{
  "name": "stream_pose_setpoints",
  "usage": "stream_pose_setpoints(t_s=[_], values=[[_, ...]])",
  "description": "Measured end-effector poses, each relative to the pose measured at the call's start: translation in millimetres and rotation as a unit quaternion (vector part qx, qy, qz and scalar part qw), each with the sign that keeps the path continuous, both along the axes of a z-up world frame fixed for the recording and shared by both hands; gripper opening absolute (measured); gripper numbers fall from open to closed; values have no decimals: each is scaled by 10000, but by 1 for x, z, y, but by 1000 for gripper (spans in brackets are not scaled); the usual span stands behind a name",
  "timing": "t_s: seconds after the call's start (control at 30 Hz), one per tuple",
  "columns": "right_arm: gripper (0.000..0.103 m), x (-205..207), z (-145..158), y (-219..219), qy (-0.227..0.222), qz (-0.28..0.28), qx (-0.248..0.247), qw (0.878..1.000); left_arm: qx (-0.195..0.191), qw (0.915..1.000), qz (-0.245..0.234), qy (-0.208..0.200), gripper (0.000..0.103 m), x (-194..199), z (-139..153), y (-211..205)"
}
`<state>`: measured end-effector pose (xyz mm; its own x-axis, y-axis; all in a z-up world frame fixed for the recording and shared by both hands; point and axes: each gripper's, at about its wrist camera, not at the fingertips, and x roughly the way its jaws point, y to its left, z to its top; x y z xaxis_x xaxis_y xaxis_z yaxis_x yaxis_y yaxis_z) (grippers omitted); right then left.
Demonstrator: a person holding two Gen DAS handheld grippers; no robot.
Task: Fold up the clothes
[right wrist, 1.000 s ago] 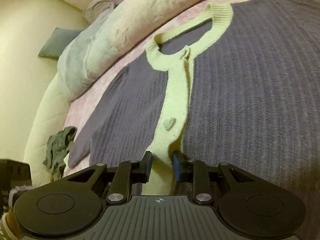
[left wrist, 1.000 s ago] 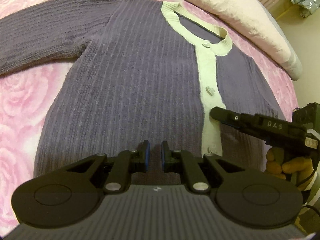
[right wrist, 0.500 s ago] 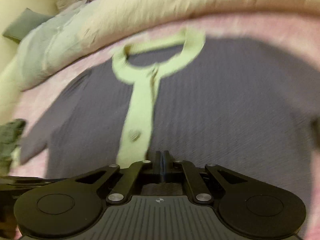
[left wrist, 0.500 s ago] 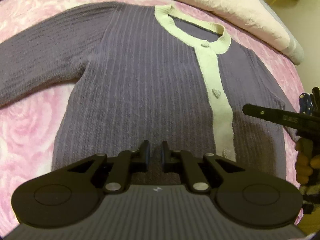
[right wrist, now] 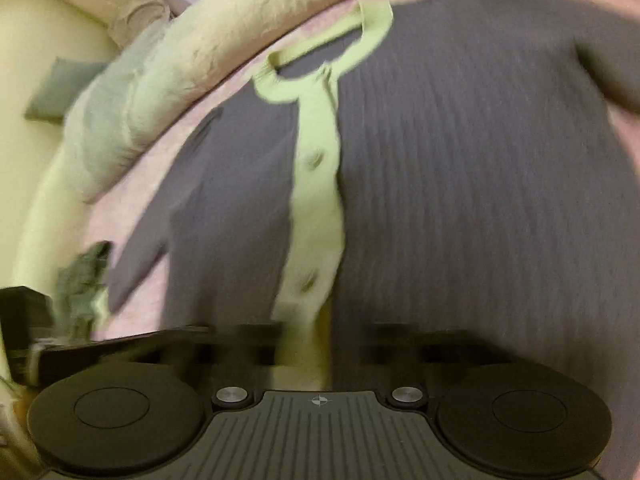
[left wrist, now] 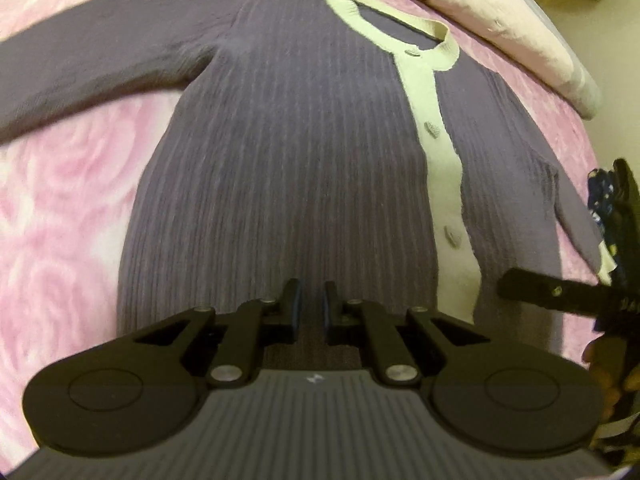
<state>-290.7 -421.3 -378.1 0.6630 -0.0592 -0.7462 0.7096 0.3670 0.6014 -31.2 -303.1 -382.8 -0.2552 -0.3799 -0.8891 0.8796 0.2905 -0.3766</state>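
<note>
Left claw (left wrist: 308,306) clenched, right claw (right wrist: 324,344) just spreading, empty, above flat purple ribbed cardigan (left wrist: 280,168).

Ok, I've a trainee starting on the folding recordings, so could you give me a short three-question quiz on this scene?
1. Pick one: the cardigan has a button band that is A) cream, B) red, C) black.
2. True or false: the sleeve on the left of the left wrist view is folded across the chest.
3. Fill in: ___ buttons show on the band in the left wrist view.
Key: 1 A. 2 False: it lies stretched out sideways on the bedcover. 3 Three.
</note>
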Motion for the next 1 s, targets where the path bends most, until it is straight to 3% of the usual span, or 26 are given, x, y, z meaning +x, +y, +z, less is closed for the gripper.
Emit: stream_pose_setpoints(t_s=[0.03, 0.1, 0.3, 0.37, 0.53, 0.67, 0.73, 0.83, 0.9, 1.0], values=[[69, -1, -1, 2, -76, 48, -34, 10000, 11, 10000, 0, 43, 7, 0, 1, 3], [40, 2, -9, 0, -55, 71, -34, 10000, 22, 9999, -51, 126, 7, -2, 3, 8], [33, 11, -25, -8, -265, 346, -79, 9990, 88, 9993, -113, 356, 7, -5, -1, 25], [1, 8, -24, -3, -205, 542, -56, 9983, 86, 9991, -106, 406, 7, -6, -2, 28], [0, 10, -12, 7, 532, 481, -545, 9959, 37, 9988, -110, 486, 7, -4, -3, 34], [0, 29, -3, 25, 1282, 378, -1040, 9856, 20, 9988, -132, 481, 7, -1, 2, 41], [1, 36, 4, 37, 1363, 414, -1259, 9818, -85, 9989, -153, 444, 7, 1, 7, 45], [8, 48, 15, 56, 1424, 487, -1579, 9759, -216, 9989, -161, 380, 7, 3, 9, 47], [28, 54, 14, 68, 1541, 565, -1731, 9711, -229, 9988, -178, 397, 7, 2, 4, 48], [28, 52, -3, 84, 1793, 607, -1780, 9657, -62, 9985, -305, 439, 5, -4, -6, 64]])
